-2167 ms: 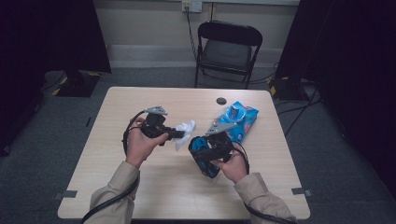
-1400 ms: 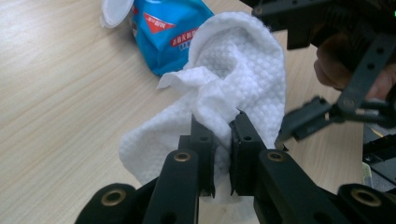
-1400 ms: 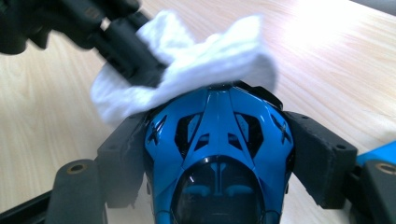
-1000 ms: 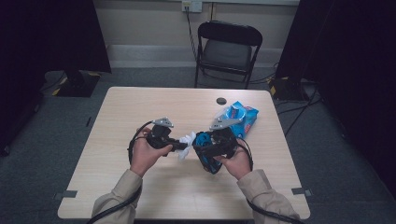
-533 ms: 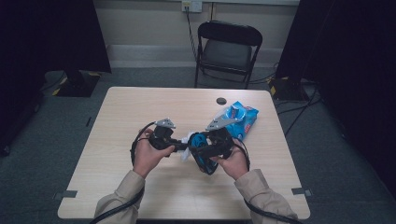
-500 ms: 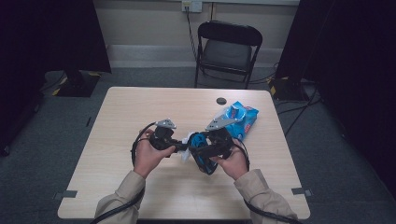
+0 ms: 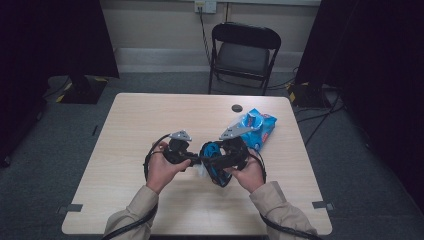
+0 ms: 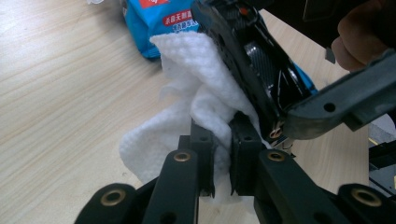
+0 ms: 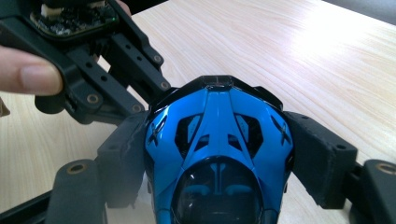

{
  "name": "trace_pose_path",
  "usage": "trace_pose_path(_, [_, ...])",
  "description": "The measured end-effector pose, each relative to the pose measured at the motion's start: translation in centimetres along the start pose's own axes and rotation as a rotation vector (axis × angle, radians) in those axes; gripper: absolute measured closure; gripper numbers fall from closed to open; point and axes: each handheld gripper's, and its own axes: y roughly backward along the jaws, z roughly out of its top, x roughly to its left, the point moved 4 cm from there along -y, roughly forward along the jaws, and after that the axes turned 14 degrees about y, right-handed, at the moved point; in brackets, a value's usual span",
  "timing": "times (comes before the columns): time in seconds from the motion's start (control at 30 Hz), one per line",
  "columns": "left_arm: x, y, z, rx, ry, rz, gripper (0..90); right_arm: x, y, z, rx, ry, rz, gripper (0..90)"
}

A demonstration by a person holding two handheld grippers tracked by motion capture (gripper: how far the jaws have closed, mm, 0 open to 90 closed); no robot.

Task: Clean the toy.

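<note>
From the high view, the person holds both grippers together over the middle of the table (image 7: 125, 150), nearer its front edge. The left gripper (image 7: 192, 160) points rightward into the right gripper (image 7: 216, 162), which carries a blue-and-black toy shell (image 7: 214, 165). A blue wipes packet (image 7: 257, 128) lies near the table's right edge, behind the hands, and a small dark round object (image 7: 237, 108) sits beyond it toward the back edge.

In the left gripper view, the left gripper (image 8: 222, 154) has its jaws drawn narrow on a bunched white wipe (image 8: 187, 93), the cloth pinched between the pads and billowing out ahead. The wipe is pressed against the dark underside rim of the toy shell (image 8: 254, 60). The wipes packet (image 8: 154, 23) lies on the table behind.

In the right gripper view, the right gripper (image 9: 217, 154) clamps the glossy blue toy shell (image 9: 217, 144) from both sides, jaws spread to its width and touching its flanks. The left gripper's black frame (image 9: 107, 60) reaches in from the upper left, with a fingertip on it.

The step appears to be wiping the shell clean. To do it well, I would hold the right grip firm and steady, keep the wipe pinched deep so it cannot slip, and drag the cloth along the rim with light pressure, turning the shell to present fresh surface.
</note>
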Motion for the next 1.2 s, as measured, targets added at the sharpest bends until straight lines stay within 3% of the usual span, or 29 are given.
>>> trace_pose_path(0.37, [-0.2,-1.1,-1.0,0.012,0.006,-0.019,82.3,-0.5,0.4,0.0,-0.020,-0.026,-0.013,26.4])
trace_pose_path(1.2, [-0.2,-4.2,-4.1,0.051,0.061,-0.078,82.1,-1.2,0.9,0.2,-0.039,-0.052,-0.029,26.3])
